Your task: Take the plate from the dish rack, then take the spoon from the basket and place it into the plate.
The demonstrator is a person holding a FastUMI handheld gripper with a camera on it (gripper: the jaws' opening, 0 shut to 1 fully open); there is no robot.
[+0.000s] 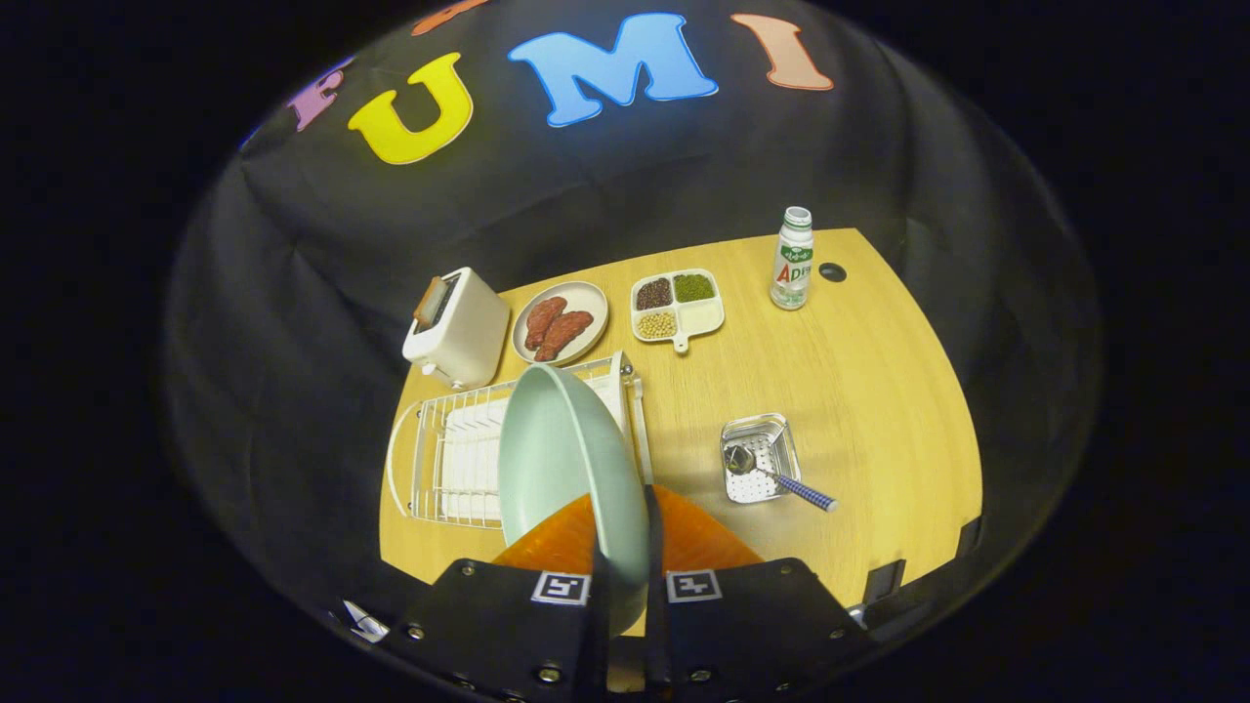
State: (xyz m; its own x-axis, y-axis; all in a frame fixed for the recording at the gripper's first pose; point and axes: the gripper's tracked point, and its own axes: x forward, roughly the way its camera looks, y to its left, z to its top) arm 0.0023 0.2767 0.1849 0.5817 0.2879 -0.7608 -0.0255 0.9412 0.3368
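At the far left of the wooden table (879, 391) stood a white toaster (456, 329), close to the table's left edge. Just right of it lay a round dish of sausages (560, 321), and near of both sat the white wire dish rack (459, 459), its long axis running left to right, its left end almost at the table edge.

The pale green plate (566, 459) was held up on edge over the right end of the rack, its hollow face turned left and its rim running from near to far. The gripper (625, 566) was clamped on the plate's near rim, one finger on each side of it. Whether the plate still touched the rack could not be told.

Right of the sausages, at the far side, lay a divided tray of beans (678, 307) with its small handle pointing near. Farther right stood a white bottle (793, 259), upright, close to the far edge beside a dark hole in the tabletop.

In the near right part sat the small metal basket (760, 457). The spoon (776, 476) lay in it, bowl at the basket's left, its blue chequered handle sticking out over the near-right corner and pointing right and near. Bare wood lay open between rack and basket, and more beyond the basket out to the right edge.
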